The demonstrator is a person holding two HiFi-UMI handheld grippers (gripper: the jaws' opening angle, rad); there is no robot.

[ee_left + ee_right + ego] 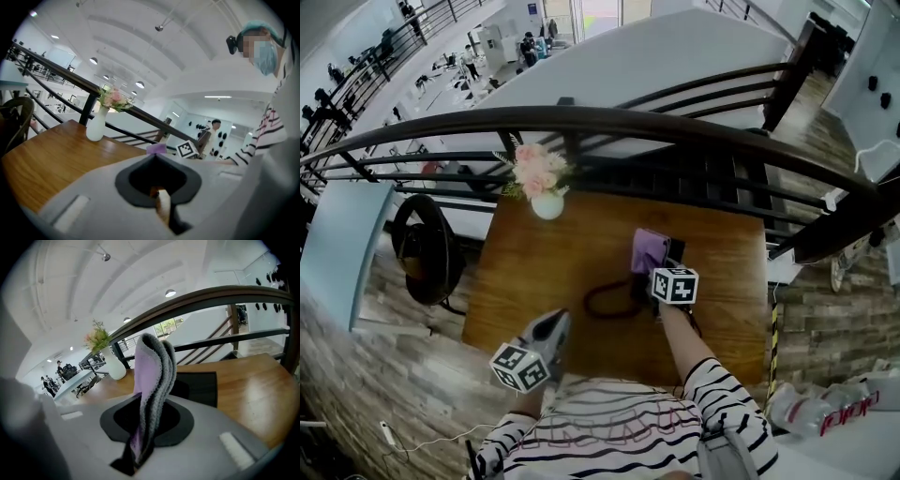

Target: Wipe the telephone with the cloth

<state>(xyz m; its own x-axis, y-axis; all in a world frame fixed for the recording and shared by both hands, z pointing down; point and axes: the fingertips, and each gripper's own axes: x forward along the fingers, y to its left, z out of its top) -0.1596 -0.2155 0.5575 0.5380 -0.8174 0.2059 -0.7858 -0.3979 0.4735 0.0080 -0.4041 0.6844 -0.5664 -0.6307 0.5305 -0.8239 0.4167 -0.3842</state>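
On the wooden table point(544, 272) lies a black telephone point(676, 250), its coiled cord point(607, 300) looping to the left. My right gripper point(654, 272) is over the phone, shut on a purple and grey cloth point(648, 248). In the right gripper view the cloth point(152, 371) stands up from the right gripper point(149, 416), and the telephone point(199, 385) lies flat behind it. My left gripper point(555, 326) hovers at the table's front edge, shut, holding nothing. From the left gripper point(155, 157) the cloth point(156, 149) shows far off.
A white vase point(547, 205) with pink flowers stands at the table's far left edge, also seen as the vase point(95, 126) and the vase point(116, 367). A dark railing point(675, 127) runs behind the table. A black chair point(427, 248) is to the left.
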